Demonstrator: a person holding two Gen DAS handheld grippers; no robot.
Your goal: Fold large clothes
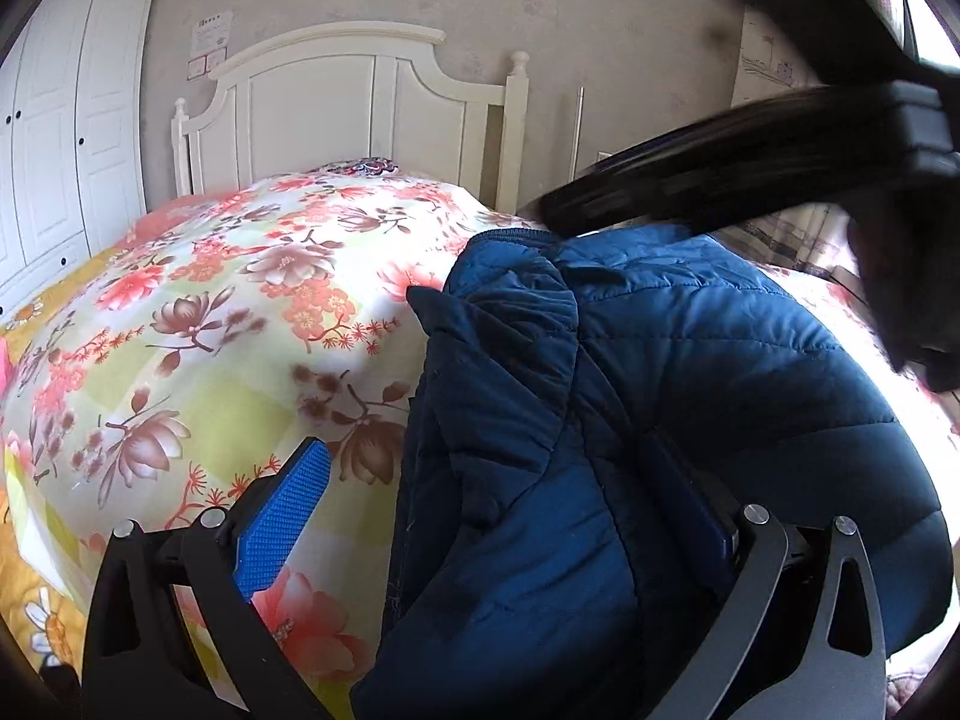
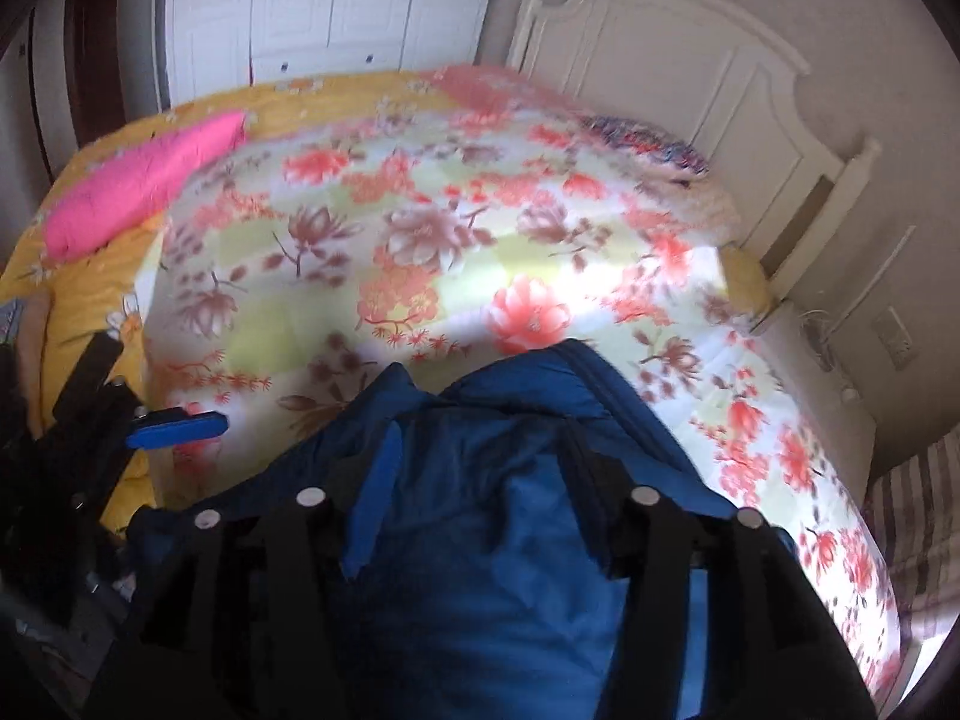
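Two sets of jaws are working one garment here: your left gripper (image 1: 498, 516) stands wide open, one blue pad (image 1: 285, 519) clear over the quilt and the other buried against the navy puffer jacket (image 1: 630, 372), so nothing is pinched there. Your right gripper (image 2: 480, 492) has its jaws parted with jacket fabric bunched between them; the pads do not look pressed on it, so I read it as open. That jacket lies in a rumpled heap near the foot edge of the bed (image 2: 90, 294), toward its right side. To do this fold well, you should take a firm bite on a seam or hem rather than the slippery padded middle, draw it flat across the quilt before doubling it, and keep both hands level so the bulk does not slump. Beneath it, the floral quilt (image 1: 240, 312) is soft and uneven, a pink garment (image 2: 144, 186) lies at the far left edge, and a white headboard (image 1: 336, 102) and white wardrobe (image 1: 66, 120) stand behind.
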